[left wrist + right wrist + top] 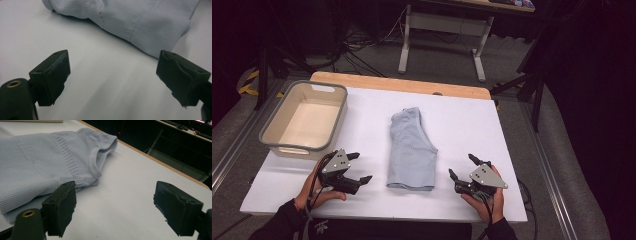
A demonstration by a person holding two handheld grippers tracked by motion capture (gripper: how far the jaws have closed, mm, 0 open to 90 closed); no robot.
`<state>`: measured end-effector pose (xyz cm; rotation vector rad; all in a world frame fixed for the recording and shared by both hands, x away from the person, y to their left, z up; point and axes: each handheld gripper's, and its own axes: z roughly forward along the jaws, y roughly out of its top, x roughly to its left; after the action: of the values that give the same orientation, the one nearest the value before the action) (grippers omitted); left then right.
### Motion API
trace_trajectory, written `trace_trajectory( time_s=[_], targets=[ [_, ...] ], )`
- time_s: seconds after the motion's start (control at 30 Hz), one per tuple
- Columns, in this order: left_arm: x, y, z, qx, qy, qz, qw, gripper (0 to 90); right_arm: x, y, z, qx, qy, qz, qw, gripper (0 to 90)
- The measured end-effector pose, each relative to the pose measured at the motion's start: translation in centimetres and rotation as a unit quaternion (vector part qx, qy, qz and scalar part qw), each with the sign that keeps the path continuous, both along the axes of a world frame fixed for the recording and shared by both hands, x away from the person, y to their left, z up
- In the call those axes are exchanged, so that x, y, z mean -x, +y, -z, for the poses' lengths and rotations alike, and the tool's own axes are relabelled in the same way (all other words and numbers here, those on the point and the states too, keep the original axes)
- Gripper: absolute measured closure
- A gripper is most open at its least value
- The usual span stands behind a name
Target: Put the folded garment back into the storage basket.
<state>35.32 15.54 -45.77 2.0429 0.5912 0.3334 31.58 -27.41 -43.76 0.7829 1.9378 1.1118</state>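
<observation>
**Two open grippers flank a folded pale blue garment on a white table**

Seen from above, a person's two hands come in from the near edge of a white table [462, 125], each holding a black two-jaw gripper low over the surface. The left gripper [361, 168] sits near the front left, its jaws spread wide with nothing between them, pointing toward the middle of the table. The right gripper [463, 166] sits near the front right, jaws likewise wide apart and empty, angled in toward the middle.

Between the two grippers, apart from both, lies a pale blue knit garment [411, 150], folded into a long narrow shape that runs from the near part of the table toward the far side. It lies flat on the table, its straight hem nearest the person.

In the left gripper view, the garment [140, 22] lies just beyond the open jaws, with bare table between. In the right gripper view, the garment [37, 170] lies beside the left-hand jaw, its ribbed armhole edge showing; whether that jaw touches the cloth cannot be told.

Farther back, at the table's left, stands a grey plastic tub [277, 112]. Beyond the table's wooden far edge is a dark floor with cables and a desk frame [442, 35].
</observation>
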Motion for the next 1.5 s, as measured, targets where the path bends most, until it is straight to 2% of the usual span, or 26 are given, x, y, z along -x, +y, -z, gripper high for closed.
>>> trace_trajectory(
  time_s=[0.13, 0.2, 0.33, 0.4, 0.7, 0.87, 1.2, 1.33, 1.5],
  targets=[
    [-0.5, -0.8, 0.2, 0.012, 0.04, 0.009, 0.9991, 10.9, -0.1, 0.1, 0.1, 0.006, 0.002, -0.002, 1.0, 19.6],
    [-0.6, -1.1, 0.2, 0.012, 0.047, 0.013, 0.9987, 10.9, -0.1, 0.2, 0.2, 0.008, 0.002, -0.003, 1.0, 19.7],
    [-0.9, -1.9, 0.1, 0.009, 0.051, 0.02, 0.9984, 10.6, -0.1, 0.3, 0.2, 0.01, 0.004, -0.004, 0.9999, 19.7],
    [-1.0, -2.2, 0.0, 0.016, 0.058, 0.022, 0.998, 10.1, -0.1, 0.4, 0.3, 0.014, 0.004, -0.004, 0.9999, 19.6],
    [-2.1, -3.2, -0.2, 0.01, 0.06, 0.025, 0.9978, 9.6, -0.1, 0.8, 0.5, 0.018, 0.013, -0.01, 0.9997, 20.1],
    [-2.7, -3.9, -0.2, 0.006, 0.067, 0.028, 0.9973, 9.7, 0.0, 1.1, 0.6, 0.018, 0.012, -0.023, 0.9995, 20.5],
    [-3.7, -5.3, -0.8, 0.02, 0.065, 0.039, 0.997, 9.7, -0.1, 1.5, 0.8, 0.029, 0.016, -0.025, 0.9991, 20.7],
    [-4.5, -6.3, -1.0, 0.031, 0.078, 0.044, 0.9955, 9.7, -0.2, 1.6, 0.8, 0.029, 0.017, -0.024, 0.9991, 21.0],
    [-5.6, -7.6, -0.6, 0.031, 0.097, 0.041, 0.9939, 9.8, -0.4, 1.8, 0.8, 0.029, 0.017, -0.019, 0.9993, 21.4]
  ],
)
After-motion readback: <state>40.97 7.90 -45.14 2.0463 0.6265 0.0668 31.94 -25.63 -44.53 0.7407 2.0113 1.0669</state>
